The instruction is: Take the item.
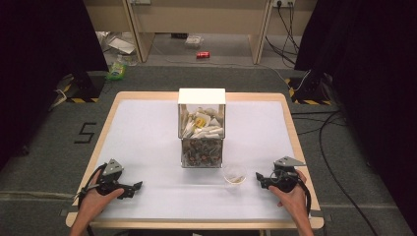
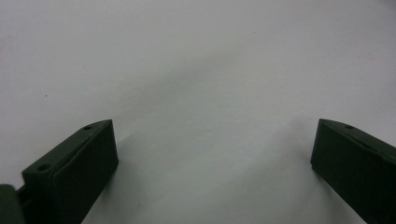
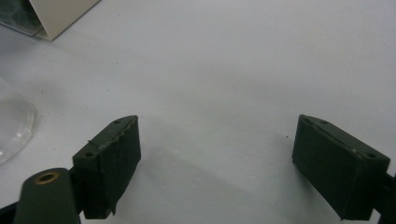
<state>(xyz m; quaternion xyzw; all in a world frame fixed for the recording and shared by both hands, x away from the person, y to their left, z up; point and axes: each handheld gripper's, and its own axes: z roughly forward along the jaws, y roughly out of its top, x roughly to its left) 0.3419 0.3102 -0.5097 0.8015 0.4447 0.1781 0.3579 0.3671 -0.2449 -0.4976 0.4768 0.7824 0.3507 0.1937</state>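
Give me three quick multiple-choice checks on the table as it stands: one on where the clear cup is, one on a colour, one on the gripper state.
1. Where does the clear cup stand?
A. On top of the box
B. On the table, just in front of the clear box's right corner, left of the right gripper
C. Beside the left gripper

2. What colour is the lid of the clear box?
A. White
B. Red
C. Black

3. How do the right gripper's jaws stand?
A. Shut on the cup
B. Shut on nothing
C. Open, with only bare table between them

Answers:
1. B, the high view shows it between box and right gripper.
2. A, the lid is plain white from above.
3. C, the right gripper view shows both jaws wide apart over the white table.
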